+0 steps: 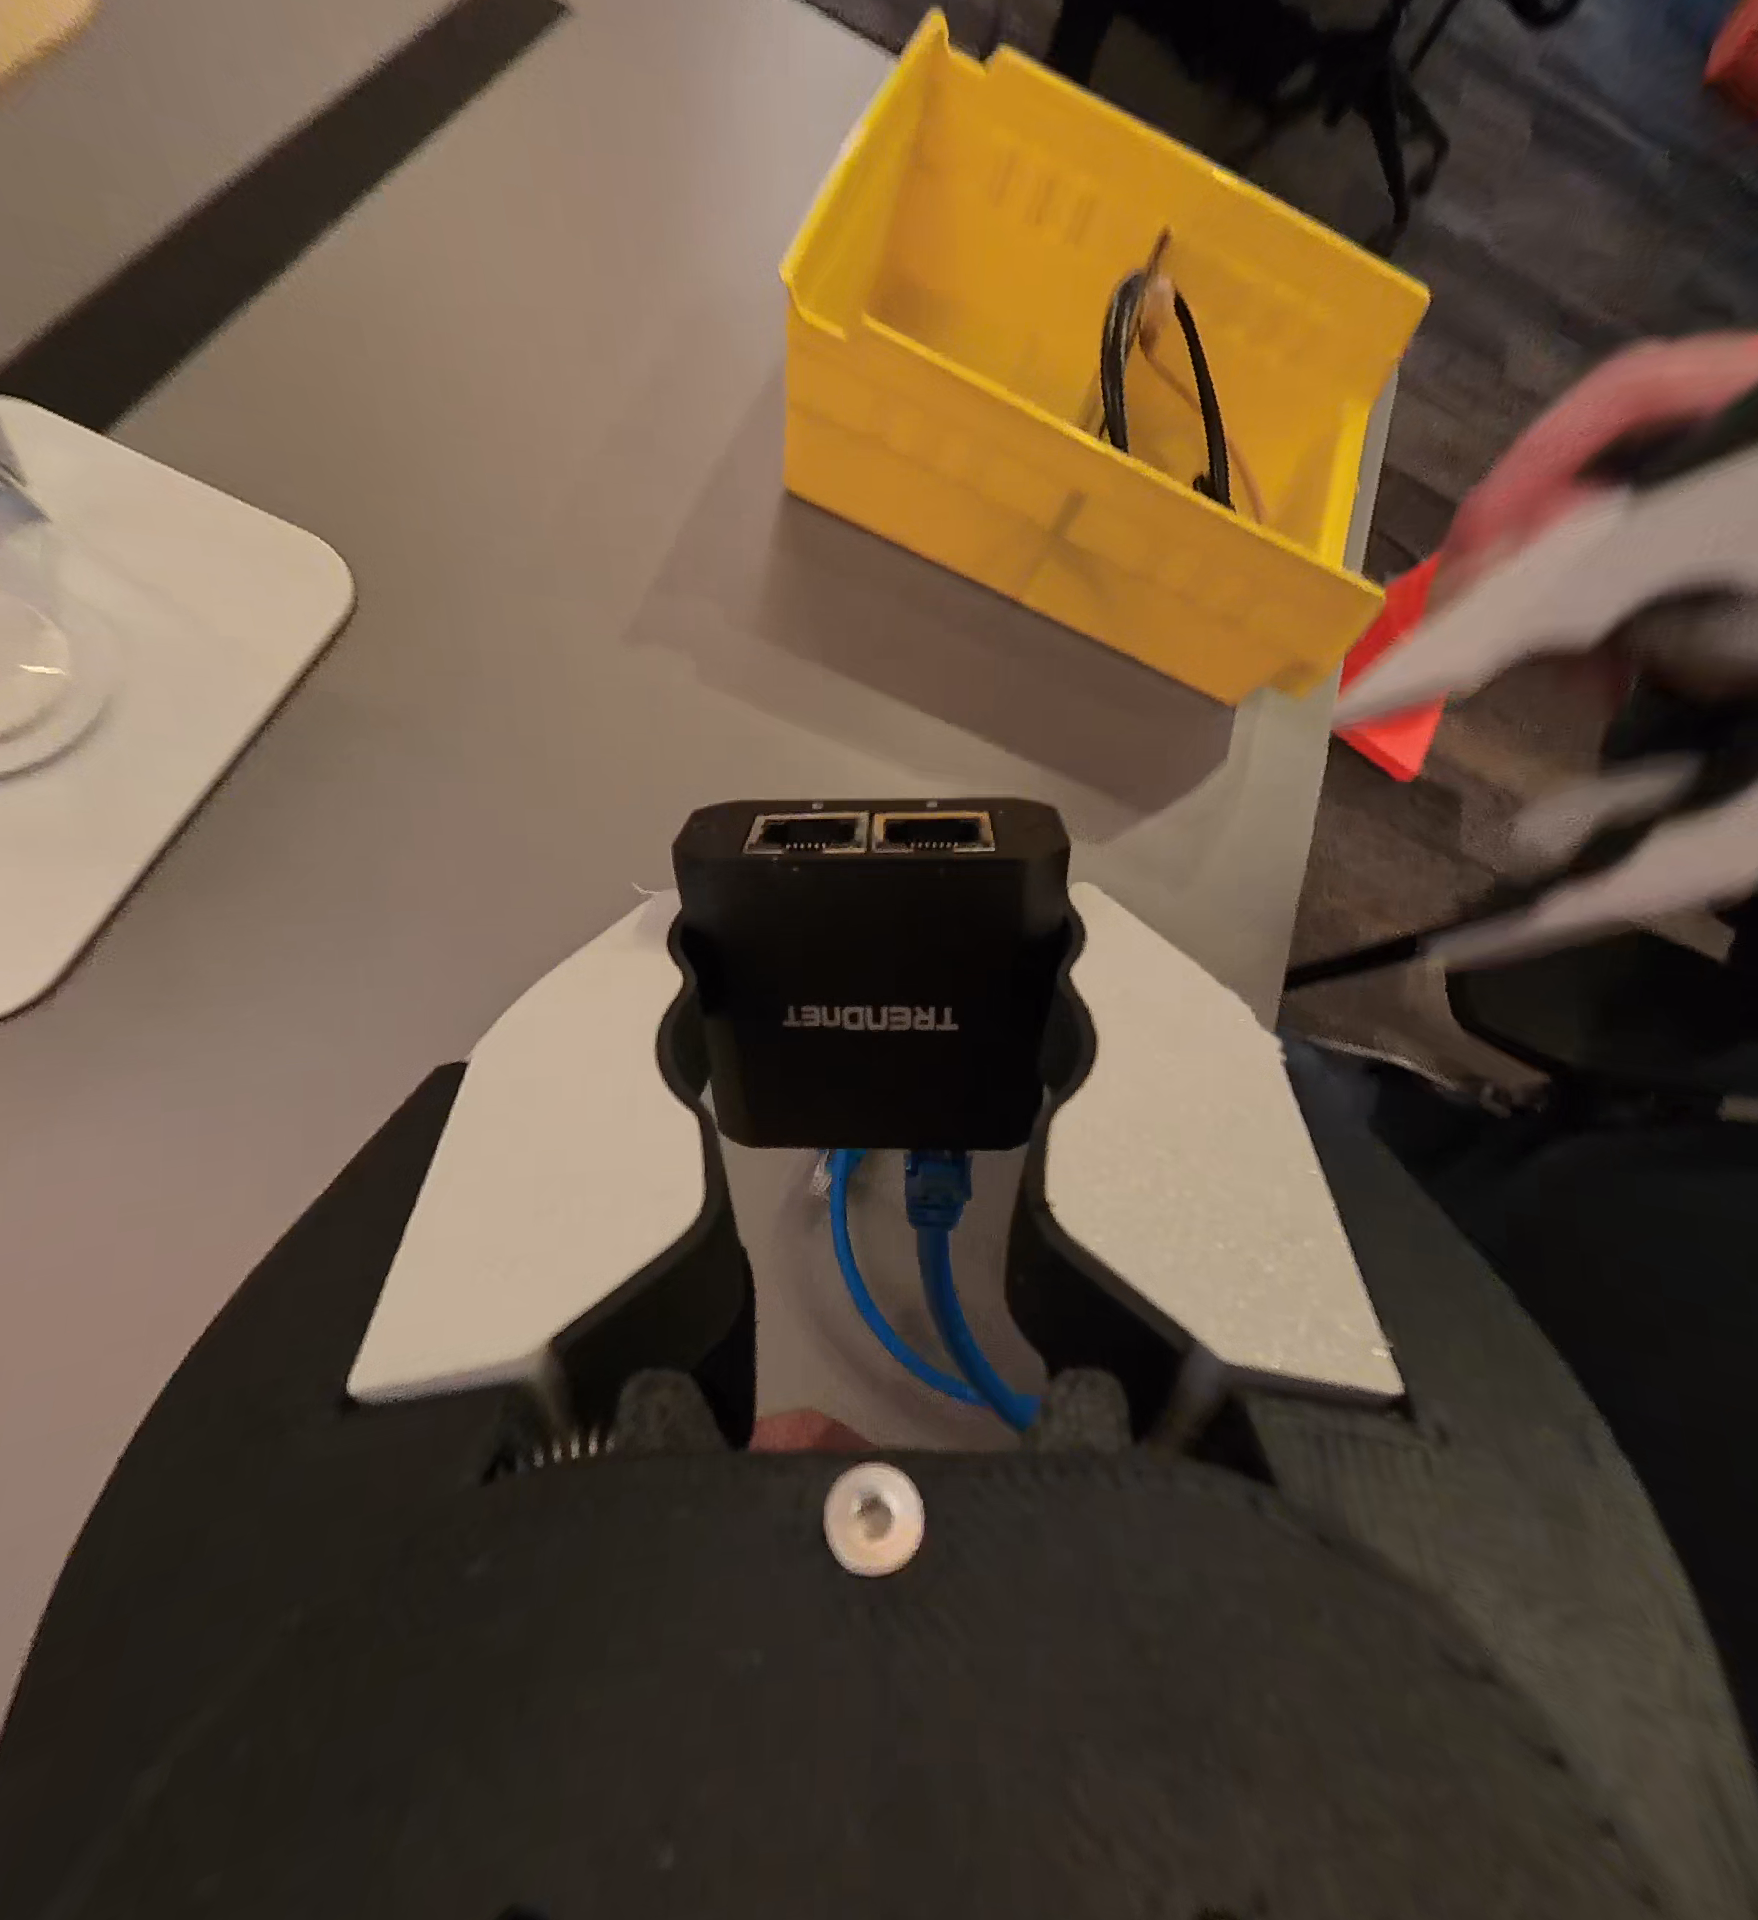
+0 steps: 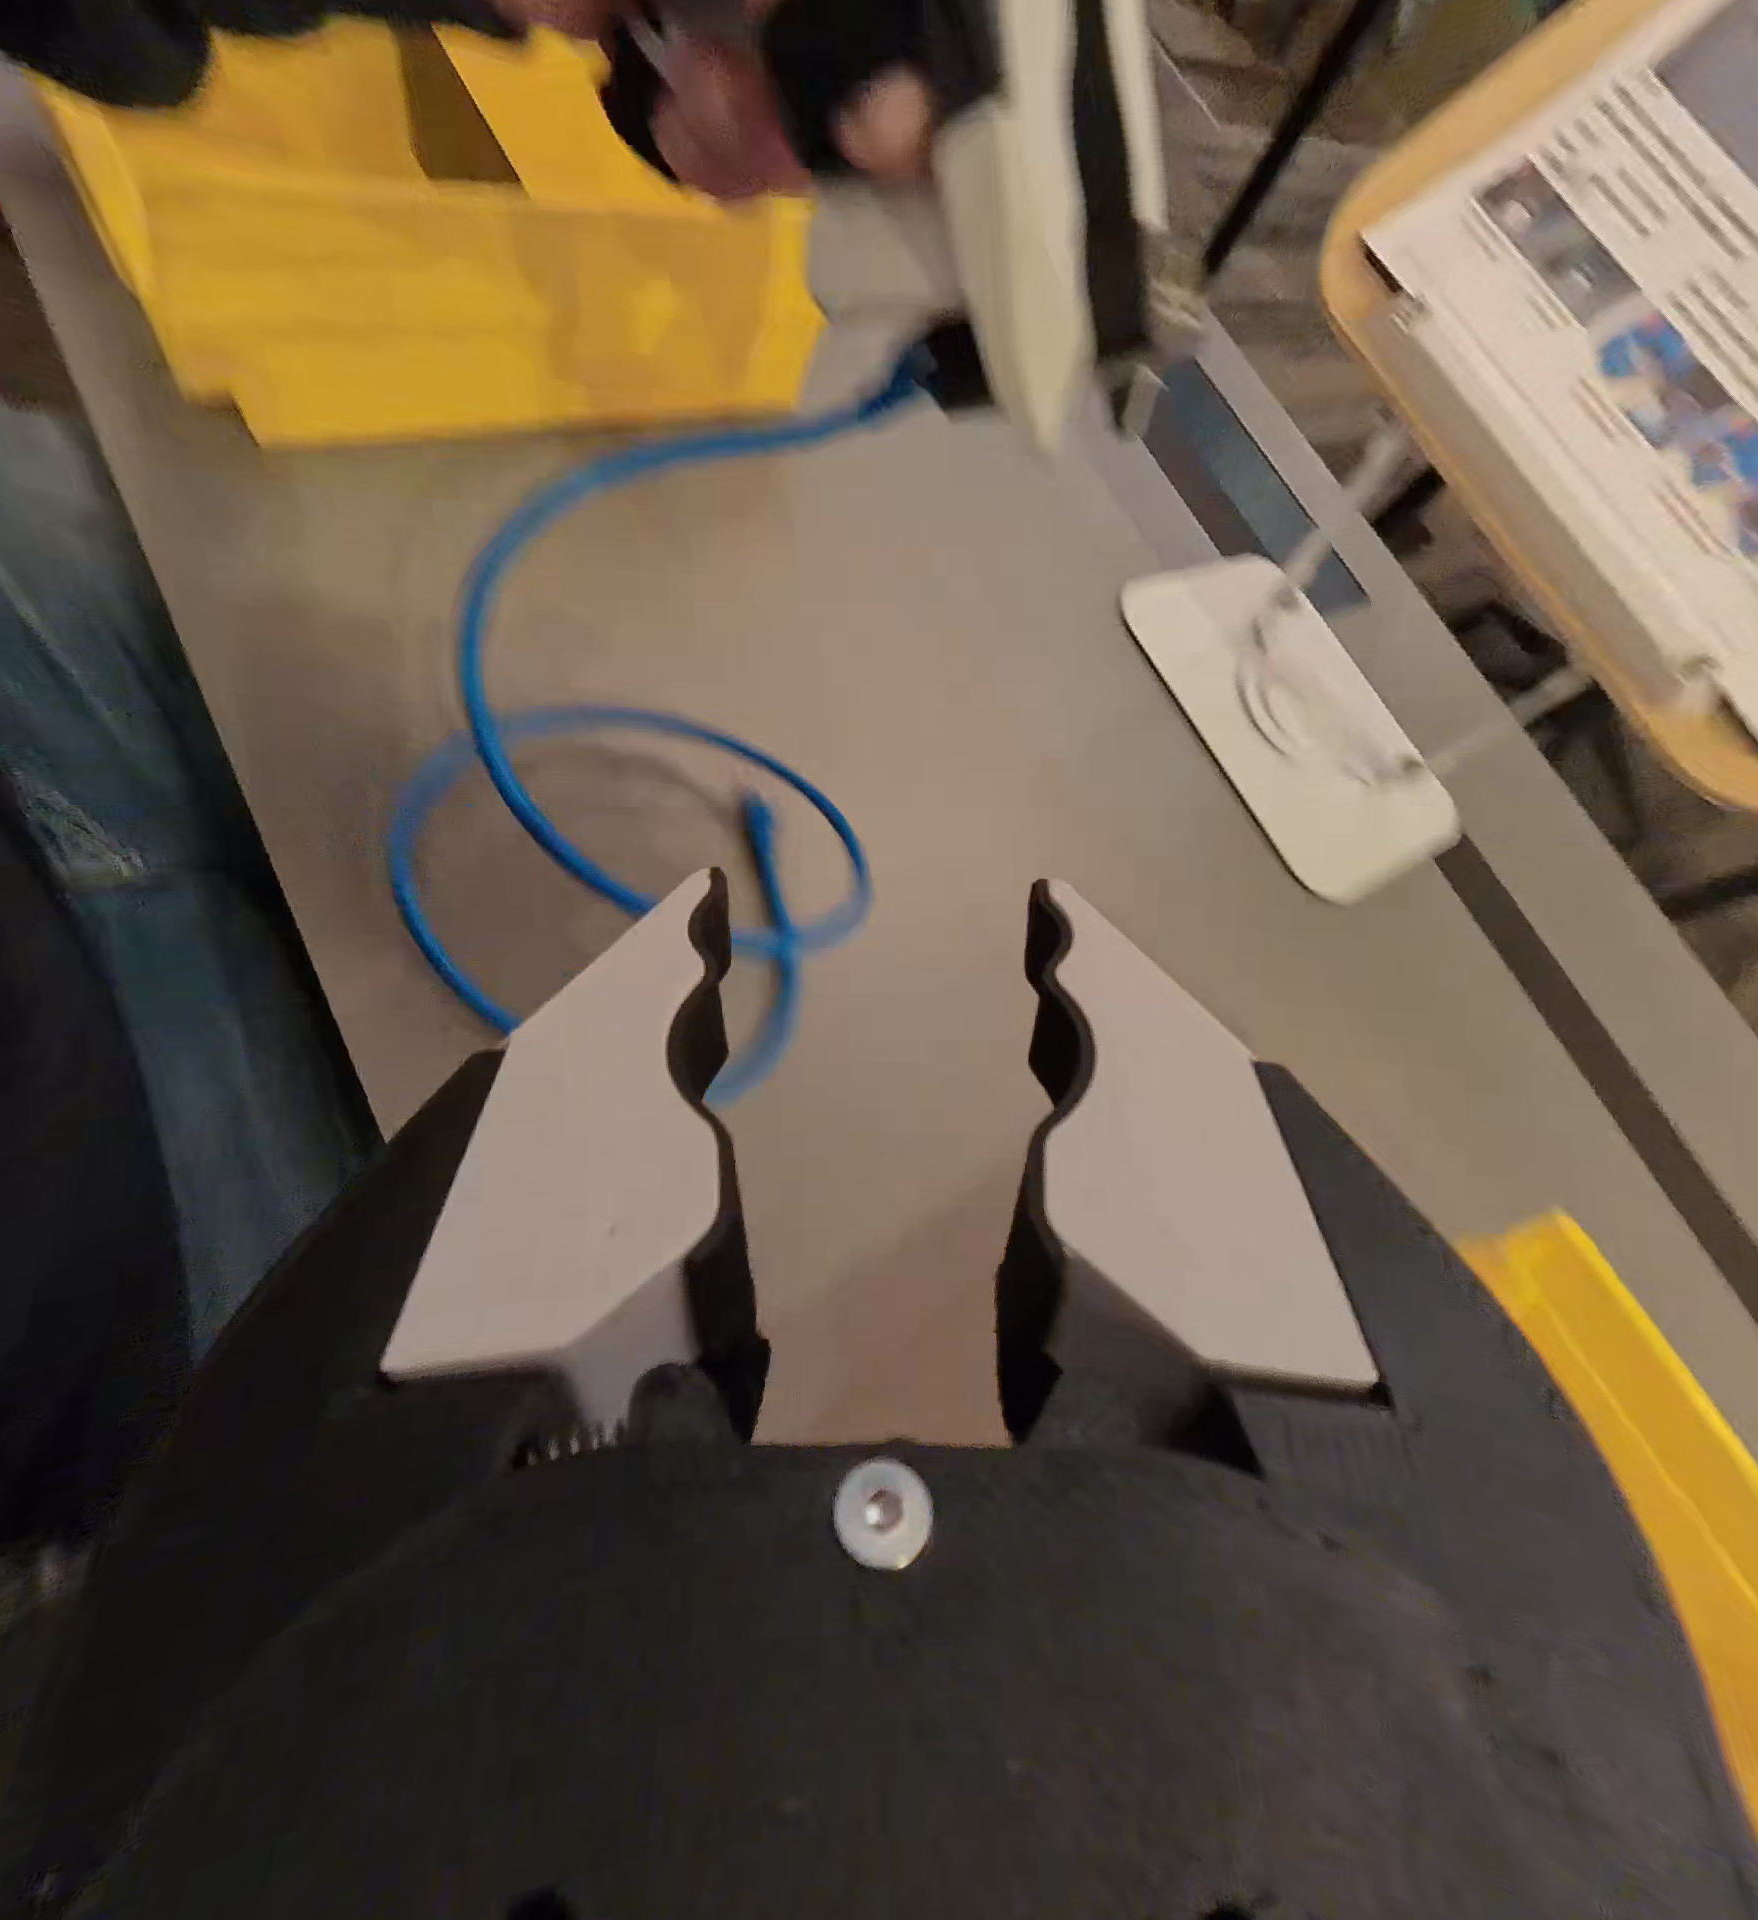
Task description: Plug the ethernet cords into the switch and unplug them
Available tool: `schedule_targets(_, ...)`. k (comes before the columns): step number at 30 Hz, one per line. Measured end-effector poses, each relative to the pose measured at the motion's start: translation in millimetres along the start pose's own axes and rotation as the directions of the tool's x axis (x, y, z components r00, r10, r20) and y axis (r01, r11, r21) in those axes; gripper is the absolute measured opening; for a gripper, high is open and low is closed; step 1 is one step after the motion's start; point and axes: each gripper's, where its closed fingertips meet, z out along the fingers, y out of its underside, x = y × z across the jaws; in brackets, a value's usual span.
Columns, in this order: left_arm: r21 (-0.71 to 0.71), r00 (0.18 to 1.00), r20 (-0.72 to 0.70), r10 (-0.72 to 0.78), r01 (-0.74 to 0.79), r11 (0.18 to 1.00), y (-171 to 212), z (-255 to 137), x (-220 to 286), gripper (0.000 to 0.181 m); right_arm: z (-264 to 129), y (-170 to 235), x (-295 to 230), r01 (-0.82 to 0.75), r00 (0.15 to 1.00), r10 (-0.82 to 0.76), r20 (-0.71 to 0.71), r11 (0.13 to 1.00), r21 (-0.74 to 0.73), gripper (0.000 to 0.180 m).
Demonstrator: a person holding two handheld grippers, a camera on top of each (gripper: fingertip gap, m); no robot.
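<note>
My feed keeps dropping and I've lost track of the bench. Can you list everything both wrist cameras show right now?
Small black plastic network switch: one, black, clamped in the left gripper, two empty ports facing away.
Blue ethernet cord: blue, looped on the table; one end at the switch's near side, a free plug lying by the right gripper. Whether one cord or two, unclear.
Yellow plastic bin: yellow, far table edge, dark cables inside.
Second yellow bin: yellow, right of the right gripper, only partly in view.
White flat stand base: one, white, on the table.
Grey table: one.
Printed sheets: white, on a tan-rimmed surface beyond the table.
Left gripper: shut on the switch.
Right gripper: open, empty.
</note>
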Motion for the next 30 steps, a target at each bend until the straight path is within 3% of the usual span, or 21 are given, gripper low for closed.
schedule_targets(4,0.101,0.998,0.061,-0.025,0.019,0.995,-20,-4,-7,0.062,67,-36,-18,-0.093,0.994,0.087,0.068,0.992,0.089,0.060)
schedule_targets(9,0.212,0.991,0.106,-0.077,0.053,0.976,-34,-8,-12,0.062,109,-57,0,-0.302,0.950,0.285,0.125,0.943,0.142,0.063)
schedule_targets(13,0.271,0.991,0.089,-0.098,0.071,0.960,-39,-8,-6,0.062,124,-71,15,-0.434,0.896,0.395,0.205,0.877,0.208,0.040)
schedule_targets(15,0.282,0.991,0.076,-0.108,0.083,0.956,-38,-8,-4,0.062,127,-75,21,-0.439,0.892,0.389,0.230,0.865,0.242,0.011)
schedule_targets(18,0.269,0.995,0.036,-0.093,0.080,0.960,-35,-13,-2,0.062,127,-71,20,-0.426,0.892,0.368,0.264,0.880,0.209,0.005)
schedule_targets(20,0.251,1.000,0.002,-0.023,0.022,0.968,-33,-18,5,0.066,122,-68,17,-0.417,0.877,0.345,0.335,0.893,0.171,0.004)
schedule_targets(23,0.233,0.980,0.139,0.143,-0.172,0.957,-29,-34,1,0.086,110,-62,7,-0.383,0.828,0.308,0.469,0.921,0.071,0.004)
schedule_targets(27,0.103,0.859,0.288,0.424,-0.468,0.878,-20,-51,8,0.100,84,-50,-12,-0.267,0.705,0.231,0.671,0.962,-0.051,0.004)
schedule_targets(30,0.023,0.828,0.212,0.519,-0.535,0.844,-9,-49,26,0.092,77,-29,-25,-0.077,0.654,0.144,0.742,0.989,-0.124,0.003)
